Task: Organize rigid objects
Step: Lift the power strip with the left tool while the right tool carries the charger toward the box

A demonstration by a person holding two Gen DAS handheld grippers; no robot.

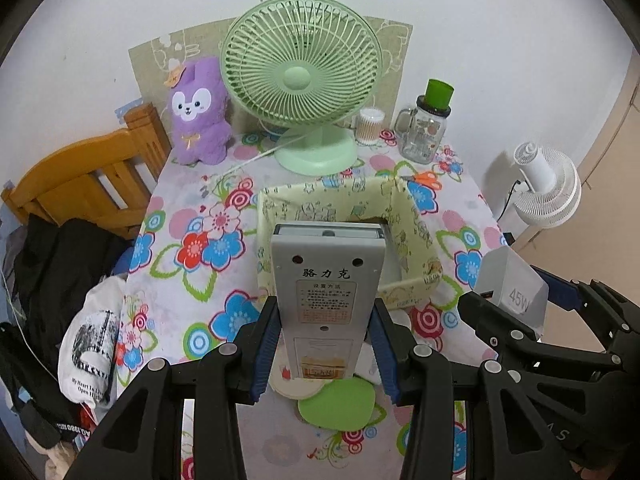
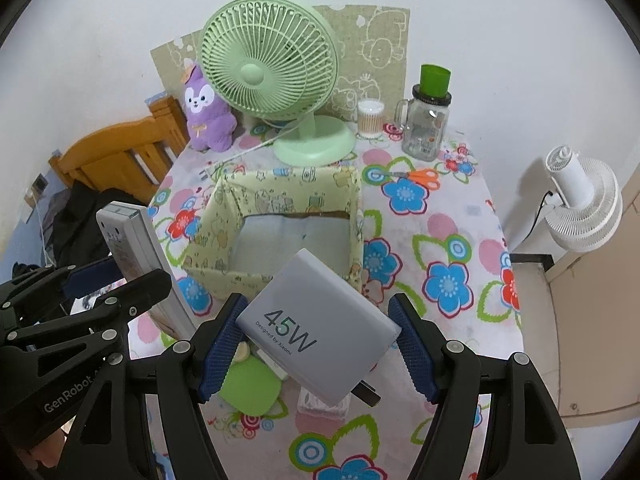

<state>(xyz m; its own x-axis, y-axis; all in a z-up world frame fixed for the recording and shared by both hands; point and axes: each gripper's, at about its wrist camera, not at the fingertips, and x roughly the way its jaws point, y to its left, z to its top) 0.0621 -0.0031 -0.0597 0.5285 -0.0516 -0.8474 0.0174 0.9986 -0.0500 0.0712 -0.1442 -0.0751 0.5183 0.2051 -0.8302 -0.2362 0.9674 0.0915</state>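
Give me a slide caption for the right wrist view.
Right gripper holds a 45W charger above the floral table, near the empty yellow box.

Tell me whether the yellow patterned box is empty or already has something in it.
Empty, as far as visible. The right wrist view shows the yellow box with bare pale floor; the charger and remote are held in the grippers above the table.

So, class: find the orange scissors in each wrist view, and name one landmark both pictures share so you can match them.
Left wrist view: scissors lie right of centre, just beyond the yellow box's far right corner.
Right wrist view: scissors lie right of centre, to the right of the box, in front of the glass jar.
Shared landmark: the green fan at the back of the table.
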